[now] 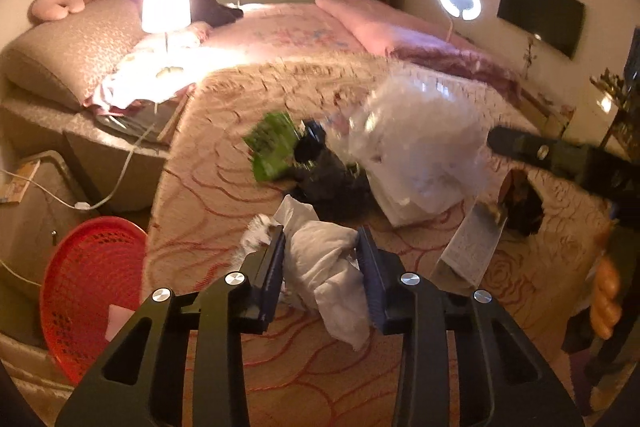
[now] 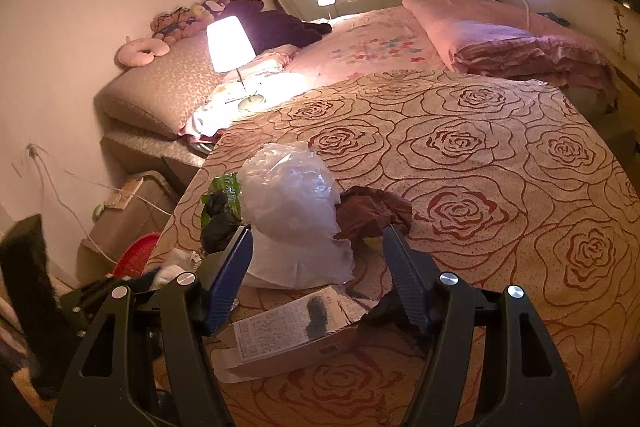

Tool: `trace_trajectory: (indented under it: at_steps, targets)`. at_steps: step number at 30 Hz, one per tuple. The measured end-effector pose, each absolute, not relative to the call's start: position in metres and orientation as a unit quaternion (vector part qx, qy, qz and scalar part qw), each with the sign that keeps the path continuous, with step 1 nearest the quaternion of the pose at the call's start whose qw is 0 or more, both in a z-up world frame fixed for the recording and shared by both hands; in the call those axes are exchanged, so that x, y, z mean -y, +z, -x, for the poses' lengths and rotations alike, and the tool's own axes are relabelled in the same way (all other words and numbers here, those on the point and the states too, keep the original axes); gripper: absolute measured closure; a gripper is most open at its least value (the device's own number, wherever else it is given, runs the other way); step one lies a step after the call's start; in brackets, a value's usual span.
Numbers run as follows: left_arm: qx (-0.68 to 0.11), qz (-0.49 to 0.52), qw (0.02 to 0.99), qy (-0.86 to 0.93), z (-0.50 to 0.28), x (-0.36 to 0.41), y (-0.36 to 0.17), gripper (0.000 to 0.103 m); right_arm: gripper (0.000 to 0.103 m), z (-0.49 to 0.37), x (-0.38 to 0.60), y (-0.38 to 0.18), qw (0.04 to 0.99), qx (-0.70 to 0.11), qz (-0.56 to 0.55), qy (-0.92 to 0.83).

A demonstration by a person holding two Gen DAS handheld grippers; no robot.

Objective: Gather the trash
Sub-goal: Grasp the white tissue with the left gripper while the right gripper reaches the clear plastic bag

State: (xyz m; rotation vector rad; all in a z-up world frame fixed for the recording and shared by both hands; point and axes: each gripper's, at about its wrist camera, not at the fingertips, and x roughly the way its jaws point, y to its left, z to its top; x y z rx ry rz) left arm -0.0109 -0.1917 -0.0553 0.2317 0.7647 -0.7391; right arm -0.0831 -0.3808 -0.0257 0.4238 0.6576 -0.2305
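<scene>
White tissue wad (image 1: 320, 259) | lower end hidden behind left gripper (image 1: 320, 247)

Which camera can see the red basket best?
The left wrist view: the red basket shows nearly whole on the floor beside the bed. In the right wrist view, only a sliver peeks out there.

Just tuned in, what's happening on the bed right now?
A person is clearing trash off the rose-patterned bedspread with two handheld grippers. The left gripper has its pads on a crumpled white tissue wad near the bed's edge, above the red basket on the floor. The right gripper hangs open over a flattened printed carton. A clear plastic bag, green wrapper and black bag lie uncollected.
</scene>
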Motion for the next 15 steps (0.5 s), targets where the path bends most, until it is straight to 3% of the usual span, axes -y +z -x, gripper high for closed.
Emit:
trace_trajectory:
  at_steps: [15]
  targets:
    - [-0.327,-0.081,0.900,-0.275,-0.003,0.129,-0.031,0.069,0.036,0.069,0.369,-0.021,0.923,-0.328,-0.171,-0.106]
